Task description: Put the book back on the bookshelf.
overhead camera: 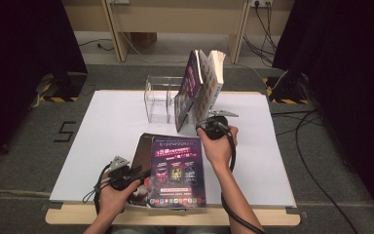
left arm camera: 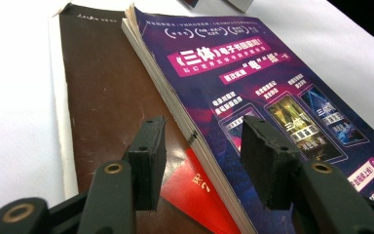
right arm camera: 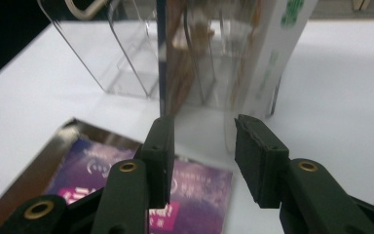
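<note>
A purple-covered book lies flat near the table's front edge, on top of a brown book. My left gripper is at its left edge. In the left gripper view the gripper is open, with the purple book page edge running under the gap, one jaw over the brown book and one over the purple cover. Another book stands upright, leaning in a clear acrylic stand. My right gripper hovers at its base; this gripper is open with nothing between its fingers, facing the standing book.
A red cover pokes out beneath the purple book. The clear stand has several dividers. Everything rests on a white board over a wooden table. Cables trail on the floor at the right.
</note>
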The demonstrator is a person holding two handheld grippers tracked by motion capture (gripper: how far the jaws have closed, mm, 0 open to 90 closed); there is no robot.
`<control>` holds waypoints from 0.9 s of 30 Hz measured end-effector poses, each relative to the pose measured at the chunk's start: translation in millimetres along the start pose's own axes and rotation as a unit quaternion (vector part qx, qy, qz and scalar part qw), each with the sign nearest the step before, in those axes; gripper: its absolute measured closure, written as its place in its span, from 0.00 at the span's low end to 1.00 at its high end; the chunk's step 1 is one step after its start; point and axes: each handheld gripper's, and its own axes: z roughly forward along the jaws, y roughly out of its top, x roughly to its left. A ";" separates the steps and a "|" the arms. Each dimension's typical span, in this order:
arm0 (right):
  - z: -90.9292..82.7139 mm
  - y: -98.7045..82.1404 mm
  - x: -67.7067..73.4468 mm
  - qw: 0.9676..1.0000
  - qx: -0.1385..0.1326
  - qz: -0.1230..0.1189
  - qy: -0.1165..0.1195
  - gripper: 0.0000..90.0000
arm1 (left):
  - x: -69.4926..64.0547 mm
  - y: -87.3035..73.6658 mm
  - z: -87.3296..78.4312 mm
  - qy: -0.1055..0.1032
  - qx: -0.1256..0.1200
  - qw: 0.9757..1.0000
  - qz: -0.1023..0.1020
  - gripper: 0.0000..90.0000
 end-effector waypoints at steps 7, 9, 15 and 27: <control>18.9 -20.7 -5.5 0.999 0.050 0.005 0.007 0.66 | -1.8 6.8 9.6 -0.004 0.007 1.000 -0.004 0.60; 22.5 -23.6 -6.6 0.998 0.056 0.004 0.007 0.66 | -1.8 7.4 11.7 -0.003 0.010 1.000 -0.005 0.61; 34.0 -30.6 -8.6 0.997 0.083 0.006 0.012 0.66 | -0.4 6.9 16.6 -0.002 0.015 1.000 -0.013 0.61; 51.2 -38.9 -16.9 0.993 0.113 0.018 0.015 0.64 | 1.0 2.9 23.1 -0.008 0.024 0.999 -0.023 0.62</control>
